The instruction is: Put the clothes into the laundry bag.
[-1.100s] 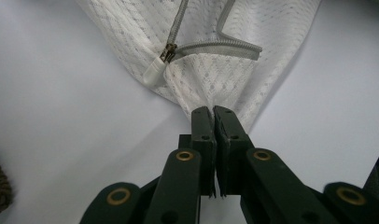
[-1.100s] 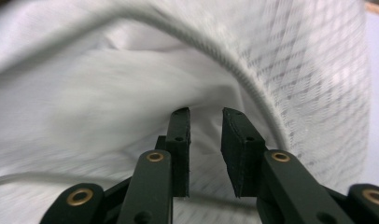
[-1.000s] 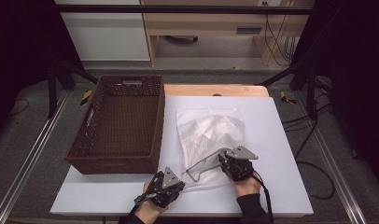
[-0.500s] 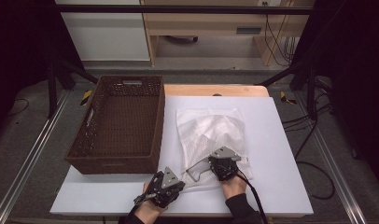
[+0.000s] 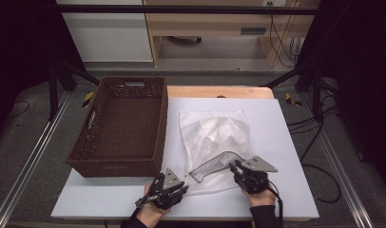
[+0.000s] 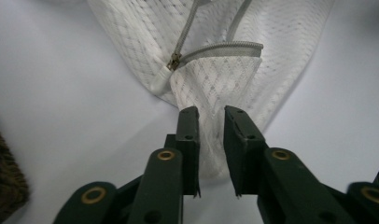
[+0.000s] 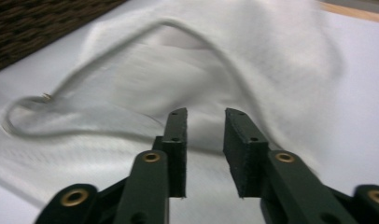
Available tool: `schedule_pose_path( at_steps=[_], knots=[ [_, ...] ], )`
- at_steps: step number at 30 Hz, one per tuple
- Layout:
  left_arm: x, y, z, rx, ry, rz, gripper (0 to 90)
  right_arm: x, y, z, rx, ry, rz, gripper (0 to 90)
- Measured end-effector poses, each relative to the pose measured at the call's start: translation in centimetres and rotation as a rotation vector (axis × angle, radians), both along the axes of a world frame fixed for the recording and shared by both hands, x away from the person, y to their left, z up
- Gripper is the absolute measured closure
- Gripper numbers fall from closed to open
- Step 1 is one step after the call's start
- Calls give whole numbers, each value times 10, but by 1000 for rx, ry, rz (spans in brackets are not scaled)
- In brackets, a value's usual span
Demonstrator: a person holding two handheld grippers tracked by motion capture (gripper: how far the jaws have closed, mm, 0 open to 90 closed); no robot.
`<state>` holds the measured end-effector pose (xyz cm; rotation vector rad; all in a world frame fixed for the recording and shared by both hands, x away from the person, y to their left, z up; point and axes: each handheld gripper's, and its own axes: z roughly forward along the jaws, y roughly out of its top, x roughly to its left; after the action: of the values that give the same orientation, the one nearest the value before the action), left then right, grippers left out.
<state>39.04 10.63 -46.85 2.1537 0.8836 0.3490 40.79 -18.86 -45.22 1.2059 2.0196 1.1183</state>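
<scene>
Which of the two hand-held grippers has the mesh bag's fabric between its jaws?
The left hand-held gripper: a flap of the mesh bag runs between its jaws. The right hand-held gripper has a bare gap.

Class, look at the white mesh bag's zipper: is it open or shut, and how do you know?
Open. The zipper runs as two separated tracks from its slider, and the mesh bag has its mouth gaping.

Mesh bag (image 7: 215,70) motion-blurred in right gripper view; weave unreadable.
</scene>
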Motion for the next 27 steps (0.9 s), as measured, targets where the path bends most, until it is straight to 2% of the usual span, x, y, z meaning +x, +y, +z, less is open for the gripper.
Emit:
schedule_pose_path(
  at_steps=[3, 4, 5, 7, 9, 12, 13, 16, 17, 21, 25, 27],
  knots=[
    [4, 7, 3, -17, -5, 44, 599, -6, -27, -3, 6, 27, -68, 615],
    [6, 9, 2, -22, 2, 56, 568, -5, -37, -8, -6, 45, -109, 595],
    [8, 12, 2, -27, 8, 69, 542, -3, -44, -12, -7, 72, -125, 595],
    [10, 13, -1, -30, 15, 83, 533, 2, -51, -19, -9, 111, -149, 593],
    [11, 12, -3, -22, 18, 89, 514, 8, -54, -26, -47, 147, -169, 587],
    [14, 6, -8, -4, 8, 96, 513, 10, -54, -31, -49, 184, -162, 612],
    [15, 5, -9, -8, 11, 101, 517, 9, -53, -31, -56, 181, -157, 694],
    [19, 1, -13, -7, 18, 105, 526, 8, -52, -29, -51, 210, -148, 862],
    [19, 1, -13, -7, 11, 106, 528, 7, -53, -27, -44, 215, -139, 885],
    [19, -1, -14, -7, 6, 102, 531, -4, -61, -19, -9, 221, -131, 892],
    [19, -2, -14, -5, 1, 104, 530, -17, -68, -21, -30, 239, -119, 883],
    [19, -3, -14, -8, 2, 107, 524, -19, -71, -25, -26, 269, -118, 826]
  ],
)
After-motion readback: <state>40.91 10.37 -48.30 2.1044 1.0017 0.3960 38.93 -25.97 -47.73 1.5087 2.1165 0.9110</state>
